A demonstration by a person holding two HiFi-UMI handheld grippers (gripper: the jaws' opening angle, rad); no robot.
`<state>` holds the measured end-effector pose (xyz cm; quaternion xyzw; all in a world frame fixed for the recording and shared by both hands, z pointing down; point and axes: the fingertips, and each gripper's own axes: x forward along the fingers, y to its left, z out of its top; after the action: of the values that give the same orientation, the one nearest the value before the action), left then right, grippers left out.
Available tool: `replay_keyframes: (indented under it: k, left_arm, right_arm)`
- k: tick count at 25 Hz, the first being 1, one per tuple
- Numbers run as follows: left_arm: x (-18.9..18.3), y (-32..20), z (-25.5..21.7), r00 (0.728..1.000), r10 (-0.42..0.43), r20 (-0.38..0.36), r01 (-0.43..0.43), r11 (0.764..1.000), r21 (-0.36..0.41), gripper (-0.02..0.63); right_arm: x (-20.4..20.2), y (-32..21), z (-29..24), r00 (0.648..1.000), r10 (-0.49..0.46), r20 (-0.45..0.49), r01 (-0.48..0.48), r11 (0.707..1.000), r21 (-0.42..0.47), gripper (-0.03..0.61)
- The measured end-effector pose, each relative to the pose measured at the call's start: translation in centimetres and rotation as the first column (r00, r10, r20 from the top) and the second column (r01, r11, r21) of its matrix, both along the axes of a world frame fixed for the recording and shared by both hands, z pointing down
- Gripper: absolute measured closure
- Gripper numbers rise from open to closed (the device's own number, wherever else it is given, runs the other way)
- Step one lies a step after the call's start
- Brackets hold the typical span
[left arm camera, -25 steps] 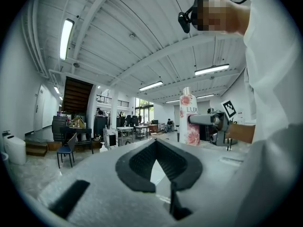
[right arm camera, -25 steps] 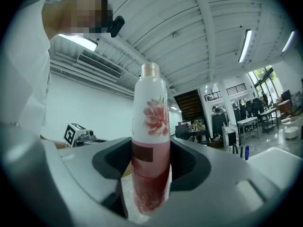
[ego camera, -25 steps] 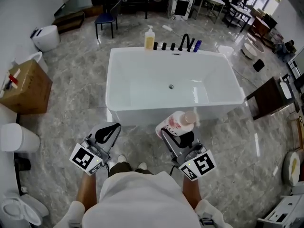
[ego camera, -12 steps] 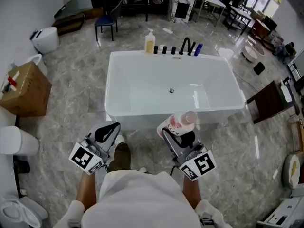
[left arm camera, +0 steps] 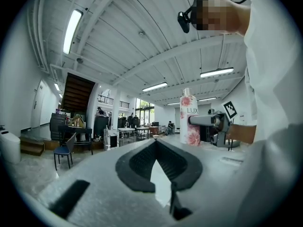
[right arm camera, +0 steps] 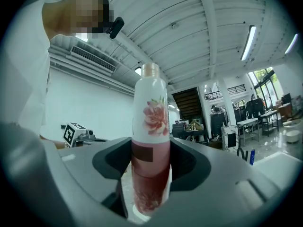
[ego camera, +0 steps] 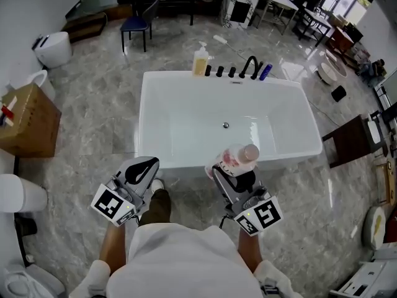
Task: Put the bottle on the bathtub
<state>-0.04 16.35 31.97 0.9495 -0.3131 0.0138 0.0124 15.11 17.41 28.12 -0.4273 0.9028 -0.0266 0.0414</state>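
My right gripper [ego camera: 228, 174] is shut on a white and pink flowered bottle [ego camera: 234, 159], held over the near rim of the white bathtub [ego camera: 155, 160]. In the right gripper view the bottle [right arm camera: 150, 145] stands upright between the dark jaws, cap up. My left gripper [ego camera: 140, 171] hangs at the left, just short of the tub's near wall, its jaws closed together with nothing in them. The left gripper view shows the closed pads [left arm camera: 158, 164] and the bottle [left arm camera: 191, 118] off to the right in the other gripper.
A yellow soap dispenser [ego camera: 200, 60], black tap fittings [ego camera: 249, 67] and a blue bottle [ego camera: 266, 72] line the tub's far rim. A cardboard box [ego camera: 25, 120] stands at the left, a dark wooden stand [ego camera: 350, 135] at the right, a blue chair [ego camera: 138, 27] behind.
The view has shifted forward a little toward the tub, with a foot stepping ahead. Both grippers keep their places in view and the bottle stays held.
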Motion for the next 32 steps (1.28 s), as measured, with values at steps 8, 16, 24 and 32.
replay_keyframes:
  k: [8,16,24,32]
  left_arm:
    - [-5.0,-10.1,0.3,0.999,0.033,-0.006,-0.033,0.999,-0.030,0.612]
    - [-8.2,-18.0,0.7,0.998,0.063,-0.021,-0.064,0.997,-0.050,0.612]
    - [-8.5,-22.4,1.0,0.995,0.092,-0.023,-0.093,0.994,-0.052,0.612]
    - [-6.5,-24.9,1.6,0.995,0.095,-0.012,-0.095,0.994,-0.060,0.612]
  right_arm:
    - [-5.8,-9.9,0.7,1.000,0.003,-0.029,-0.005,0.999,-0.048,0.333]
    - [-9.9,-17.1,0.6,0.999,0.012,-0.042,-0.014,0.998,-0.067,0.333]
    - [-10.8,-21.0,1.4,0.999,0.027,-0.042,-0.031,0.996,-0.088,0.333]
    - [-10.4,-24.7,1.7,0.999,-0.023,-0.039,0.019,0.996,-0.086,0.333]
